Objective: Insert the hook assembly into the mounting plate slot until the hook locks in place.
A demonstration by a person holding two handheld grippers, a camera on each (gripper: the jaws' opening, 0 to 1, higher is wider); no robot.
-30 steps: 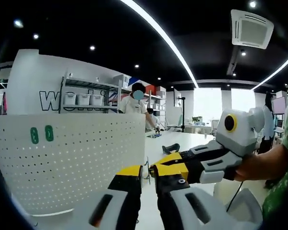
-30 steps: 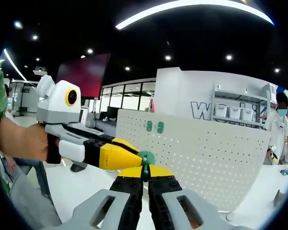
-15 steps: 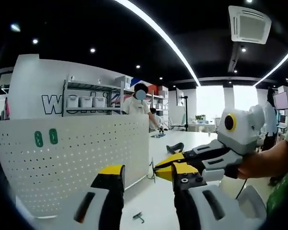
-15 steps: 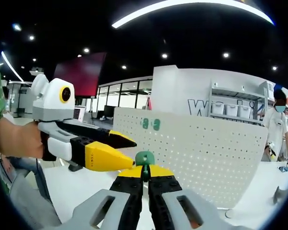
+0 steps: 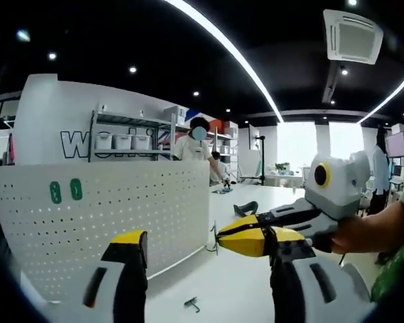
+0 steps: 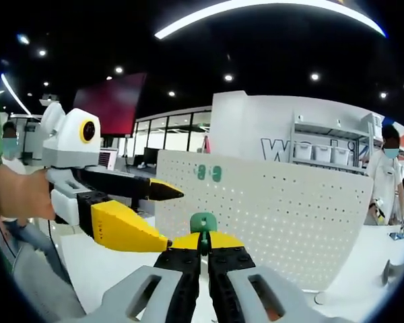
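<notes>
While the left tongs (image 5: 202,252) gape empty, the right tongs (image 6: 203,243) pinch the green hook (image 6: 203,223), aimed at the pegboard (image 6: 269,215) for insertion.

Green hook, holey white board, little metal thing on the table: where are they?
green hook (image 6: 203,222): right gripper view, its rounded head.
white pegboard (image 6: 283,215): right gripper view, its face.
small metal piece (image 5: 191,305): left gripper view, its middle.

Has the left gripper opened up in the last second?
Yes. The left gripper has spread wide and let go; the right gripper now holds the green hook before the white pegboard.
</notes>
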